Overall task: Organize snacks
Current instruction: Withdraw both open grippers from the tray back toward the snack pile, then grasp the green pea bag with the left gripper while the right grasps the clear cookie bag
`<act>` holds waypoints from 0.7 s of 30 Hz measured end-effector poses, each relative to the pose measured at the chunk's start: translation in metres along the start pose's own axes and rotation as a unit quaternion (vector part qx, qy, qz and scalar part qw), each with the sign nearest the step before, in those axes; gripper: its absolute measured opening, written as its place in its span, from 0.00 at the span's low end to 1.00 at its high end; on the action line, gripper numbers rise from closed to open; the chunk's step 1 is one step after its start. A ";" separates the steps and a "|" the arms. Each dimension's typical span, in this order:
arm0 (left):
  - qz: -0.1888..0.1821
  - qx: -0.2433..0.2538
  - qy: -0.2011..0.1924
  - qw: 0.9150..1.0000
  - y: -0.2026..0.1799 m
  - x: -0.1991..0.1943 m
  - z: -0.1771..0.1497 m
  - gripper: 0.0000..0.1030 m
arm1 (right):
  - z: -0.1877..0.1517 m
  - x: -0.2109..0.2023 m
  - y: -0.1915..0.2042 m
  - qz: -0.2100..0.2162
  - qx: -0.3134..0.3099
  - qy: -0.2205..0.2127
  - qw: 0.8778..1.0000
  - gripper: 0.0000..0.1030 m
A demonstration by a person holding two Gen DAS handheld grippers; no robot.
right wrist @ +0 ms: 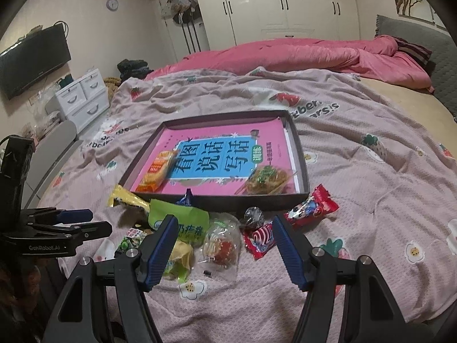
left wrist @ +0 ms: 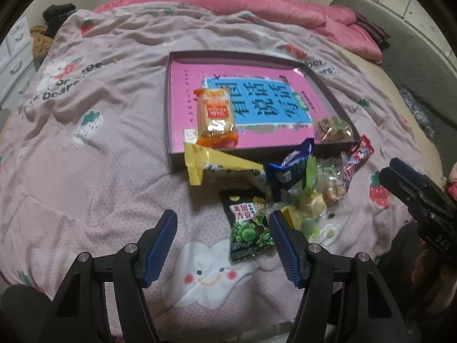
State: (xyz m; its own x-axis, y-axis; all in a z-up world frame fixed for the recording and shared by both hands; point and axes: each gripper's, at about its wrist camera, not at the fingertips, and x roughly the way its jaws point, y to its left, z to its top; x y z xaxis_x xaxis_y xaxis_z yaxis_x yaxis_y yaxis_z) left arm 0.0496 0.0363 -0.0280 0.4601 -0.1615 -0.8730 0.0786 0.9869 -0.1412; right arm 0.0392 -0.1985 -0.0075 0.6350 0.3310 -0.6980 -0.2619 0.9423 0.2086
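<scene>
Two snack packets already lie inside the shallow dark cardboard tray (right wrist: 301,154) on the pink strawberry-print quilt (left wrist: 85,171): an orange-ended clear packet of biscuits (left wrist: 217,117) at the tray's near left part, and a clear wrapper of brown and green snack (right wrist: 265,181) in its near right corner; both rest on the pink-and-blue printed book (right wrist: 222,157) that fills the tray floor.

The remaining snacks sit heaped on the quilt just in front of the tray's near wall; a yellow foil packet (left wrist: 211,165) leans against that wall at the left; beside it are a dark blue wrapper (left wrist: 291,168), a light green packet (right wrist: 182,223), a clear bag holding a red and white sweet (right wrist: 221,245), a small red striped wrapper (right wrist: 261,238) and a larger red cartoon-printed packet (right wrist: 312,208) off to the right; a black and green pea packet (left wrist: 248,225) lies flat at the near side of the heap.

The left gripper (left wrist: 222,223) hangs over the quilt with its blue-padded jaws spread and nothing between them; the pea packet lies just beyond its right finger; whether they touch I cannot tell.

The right gripper (right wrist: 222,228) is likewise spread wide and empty, poised above the clear bag and the red striped wrapper.
</scene>
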 end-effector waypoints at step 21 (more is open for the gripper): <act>0.013 0.025 0.043 0.999 -0.015 0.047 -0.003 0.67 | -0.011 0.033 0.000 -0.011 -0.011 0.062 0.998 0.66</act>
State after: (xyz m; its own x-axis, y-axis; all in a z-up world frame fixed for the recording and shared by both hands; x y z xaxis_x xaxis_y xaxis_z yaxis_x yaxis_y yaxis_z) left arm 0.0676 0.0136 -0.0681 0.3861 -0.1321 -0.9130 0.1131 0.9890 -0.0953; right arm 0.0522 -0.1884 -0.0387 0.5458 0.2999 -0.7824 -0.2658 0.9475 0.1777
